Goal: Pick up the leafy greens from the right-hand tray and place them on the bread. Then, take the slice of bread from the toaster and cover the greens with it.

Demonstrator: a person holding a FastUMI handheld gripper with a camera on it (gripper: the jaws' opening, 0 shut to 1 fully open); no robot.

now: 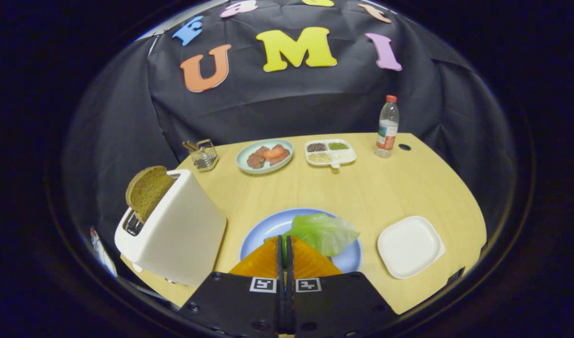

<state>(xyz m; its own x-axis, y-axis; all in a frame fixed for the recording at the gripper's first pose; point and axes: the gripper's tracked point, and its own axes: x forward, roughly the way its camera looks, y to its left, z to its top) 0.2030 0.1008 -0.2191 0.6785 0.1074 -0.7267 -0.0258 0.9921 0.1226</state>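
My gripper [284,239] is shut on the stem end of a pale leafy green [324,232], and a thin strip of green shows between the two fingers. The leaf spreads to the right of the fingertips, over the blue plate [263,230] just ahead of me. The fingers and the leaf hide most of what lies on the plate. A slice of brown bread [147,190] stands up out of the slot of the white toaster [181,232], left of the plate. To the right of the plate lies the white square tray [410,246], with nothing on it.
Along the table's far side are a small wire holder [204,155], a pale green plate of meat and tomato slices [265,156], a white divided dish of seasonings [330,152] and a clear bottle with a red cap [387,126]. A small dark hole [404,147] marks the tabletop beside the bottle.
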